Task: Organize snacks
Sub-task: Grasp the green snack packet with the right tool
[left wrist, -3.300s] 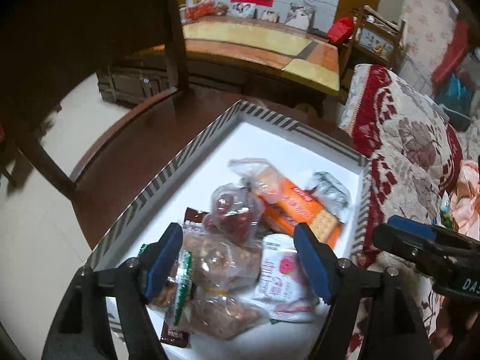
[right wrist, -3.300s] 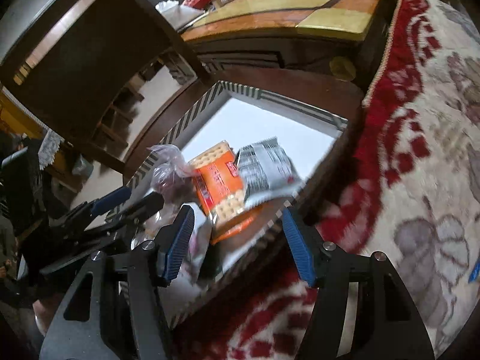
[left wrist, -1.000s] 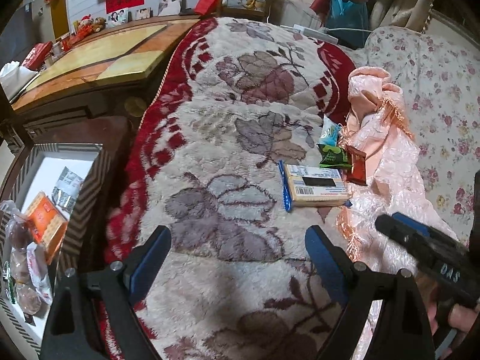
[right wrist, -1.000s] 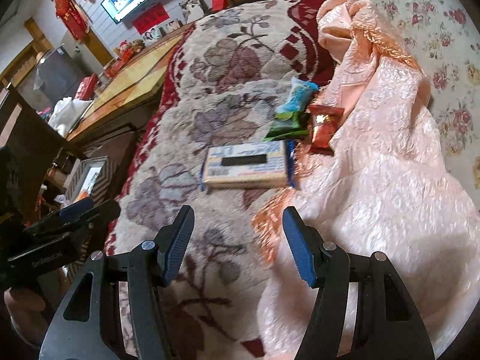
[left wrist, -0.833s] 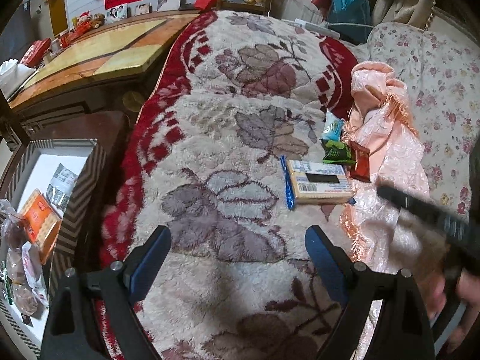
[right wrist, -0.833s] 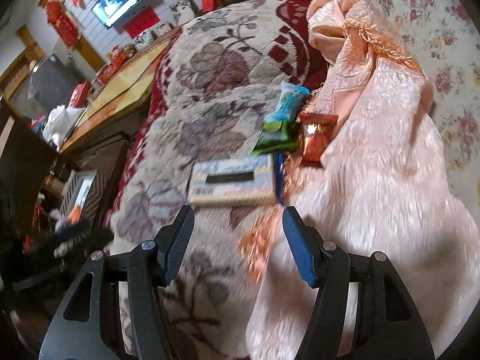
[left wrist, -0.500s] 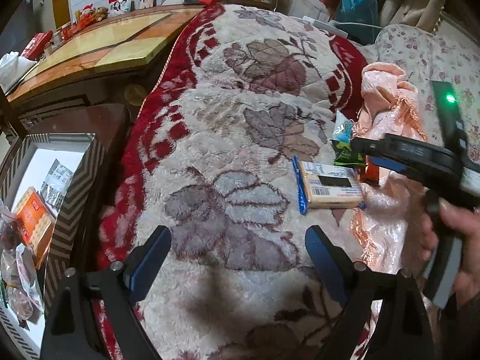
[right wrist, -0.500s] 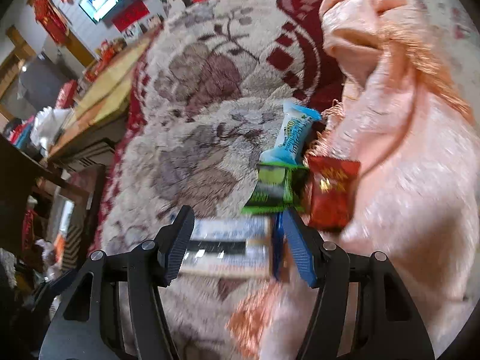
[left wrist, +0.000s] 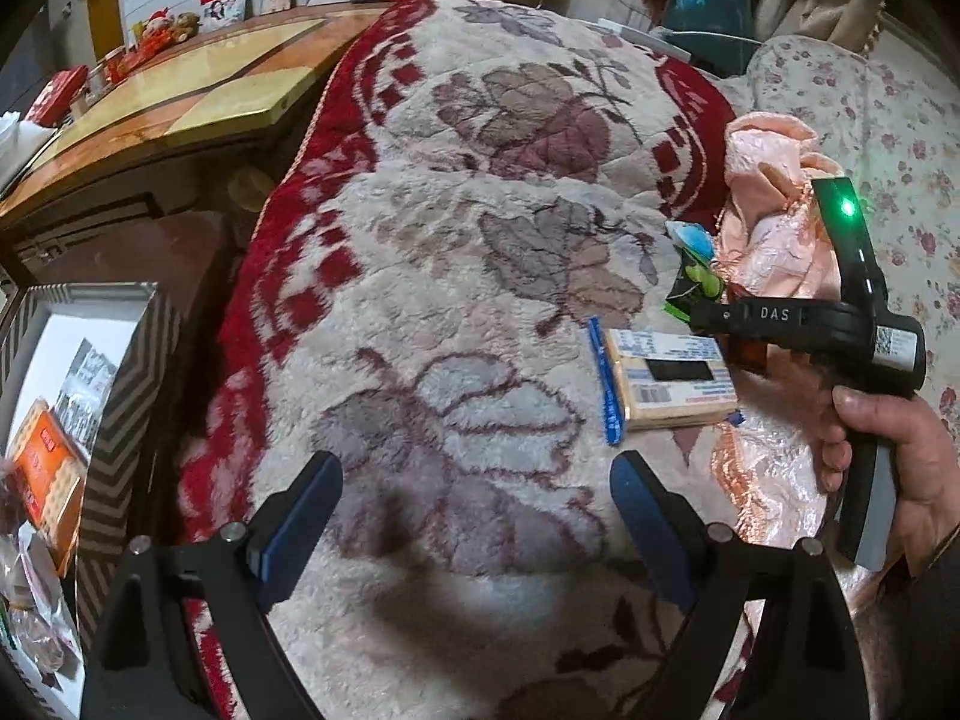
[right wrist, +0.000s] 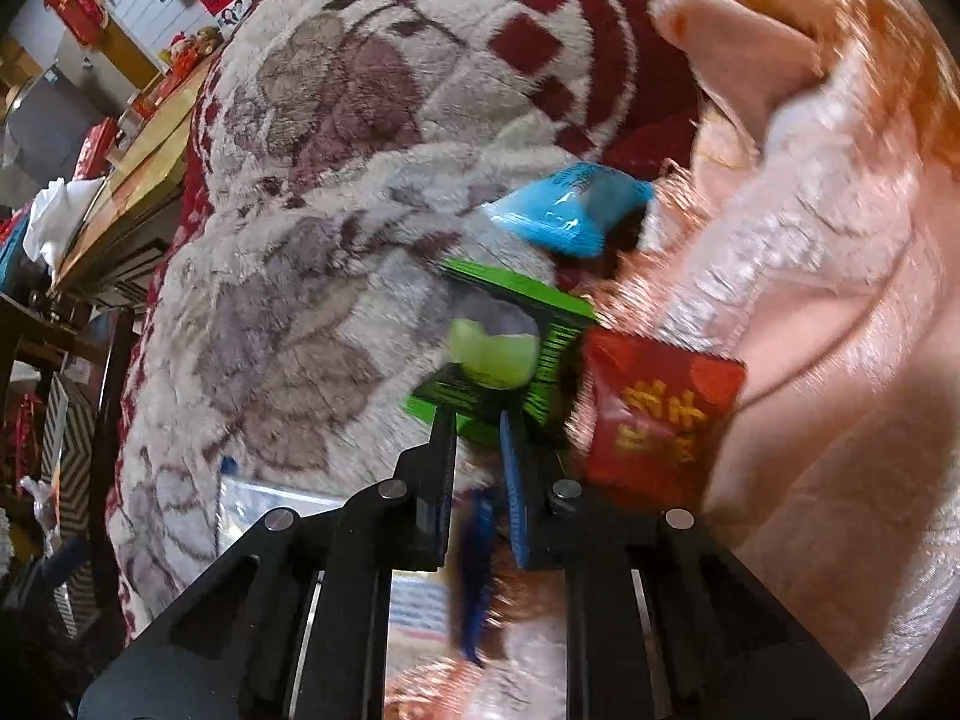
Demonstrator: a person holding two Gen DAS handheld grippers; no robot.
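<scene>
On a plush floral blanket (left wrist: 450, 240) lie a green snack packet (right wrist: 510, 330), a blue packet (right wrist: 570, 210) behind it and a red packet (right wrist: 660, 414) to its right. My right gripper (right wrist: 477, 426) has its jaws closed to a narrow gap, pinching the green packet's near edge. The left wrist view shows this gripper from the side, held by a hand (left wrist: 888, 450) over the green packet (left wrist: 690, 288). A flat yellow-and-blue biscuit pack (left wrist: 666, 378) lies just in front. My left gripper (left wrist: 474, 480) hangs open above bare blanket with nothing between its fingers.
A striped box (left wrist: 120, 384) with a white inside stands at the far left, holding an orange cracker pack (left wrist: 48, 474) and several other snacks. Crumpled pink satin cloth (right wrist: 840, 300) borders the packets on the right. A wooden table (left wrist: 198, 102) stands beyond the blanket.
My right gripper dropped forward onto the snack cluster and its jaws went from wide apart to closed on the green packet. The left gripper barely shifted and stayed open.
</scene>
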